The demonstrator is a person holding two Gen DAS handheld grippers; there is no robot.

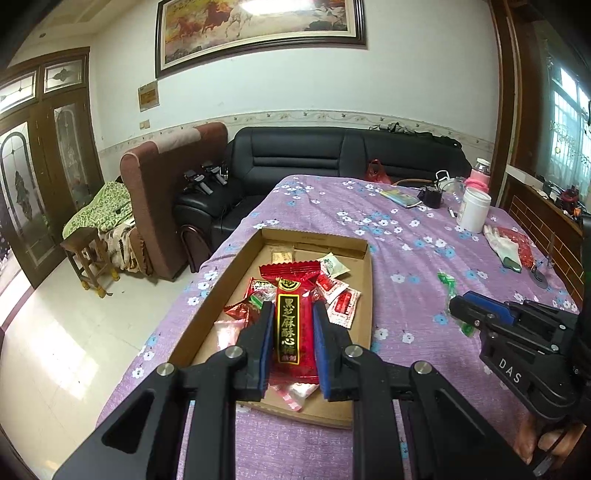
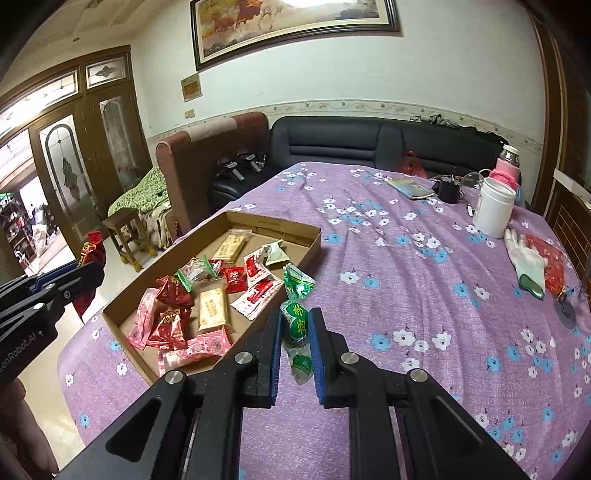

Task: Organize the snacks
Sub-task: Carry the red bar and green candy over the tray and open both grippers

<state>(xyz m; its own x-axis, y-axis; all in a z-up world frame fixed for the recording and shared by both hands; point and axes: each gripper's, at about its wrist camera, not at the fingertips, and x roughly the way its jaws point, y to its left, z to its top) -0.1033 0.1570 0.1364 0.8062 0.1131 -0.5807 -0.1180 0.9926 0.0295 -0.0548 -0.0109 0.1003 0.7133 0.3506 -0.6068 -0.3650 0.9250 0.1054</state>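
Left tongs (image 1: pixel 293 325) grip a red sesame-candy packet (image 1: pixel 293 325) above the cardboard tray (image 1: pixel 364 295) near the counter's (image 2: pixel 406 295) left edge; right tongs (image 2: pixel 295 332) clamp a green-wrapped candy (image 2: pixel 295 325) just beside the tray's right wall.

My left wrist camera looks forward and down along its fingers, close above the near end of the cardboard tray (image 1: pixel 364 295) by the table's (image 1: pixel 417 266) left edge. My right wrist camera sits further right and back, facing the same way, the tray (image 2: pixel 312 242) to its left. Both share the tray, the table's far edge, the black sofa (image 1: pixel 332 155) and the framed painting (image 1: pixel 258 33).
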